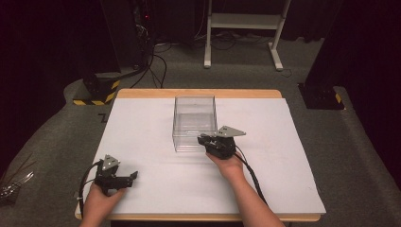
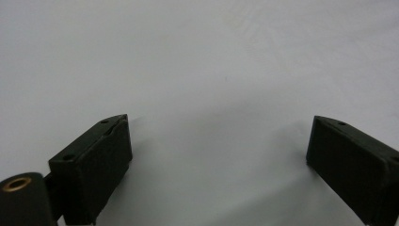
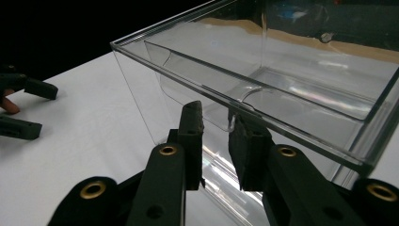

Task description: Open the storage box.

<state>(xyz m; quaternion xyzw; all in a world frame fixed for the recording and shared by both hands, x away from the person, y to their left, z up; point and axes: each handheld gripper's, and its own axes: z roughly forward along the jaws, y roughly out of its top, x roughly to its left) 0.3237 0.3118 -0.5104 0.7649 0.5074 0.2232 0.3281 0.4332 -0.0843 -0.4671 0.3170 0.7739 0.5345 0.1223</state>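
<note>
A clear plastic box point(image 1: 195, 120) with no lid stands at the middle of the white table point(image 1: 142, 142). My right gripper point(image 1: 202, 140) is at the box's near right corner and points left along the near wall. In the right gripper view its jaws point(image 3: 216, 127) stand close together at that wall's rim point(image 3: 188, 61). A narrow gap still shows between the pads. My left gripper point(image 1: 134, 176) rests near the table's front left edge. Its jaws point(image 2: 219, 141) stand wide apart over bare white table with nothing between them. That left gripper point(image 3: 28, 108) also appears farther off in the right gripper view.
Beyond the table's far wooden edge point(image 1: 198, 93), cables and a black-and-yellow striped base point(image 1: 97, 94) lie on the floor. A white frame's legs point(image 1: 241, 28) stand further back. A dark stand foot point(image 1: 321, 97) is at the right, and some clutter point(image 1: 12, 187) lies at the far left.
</note>
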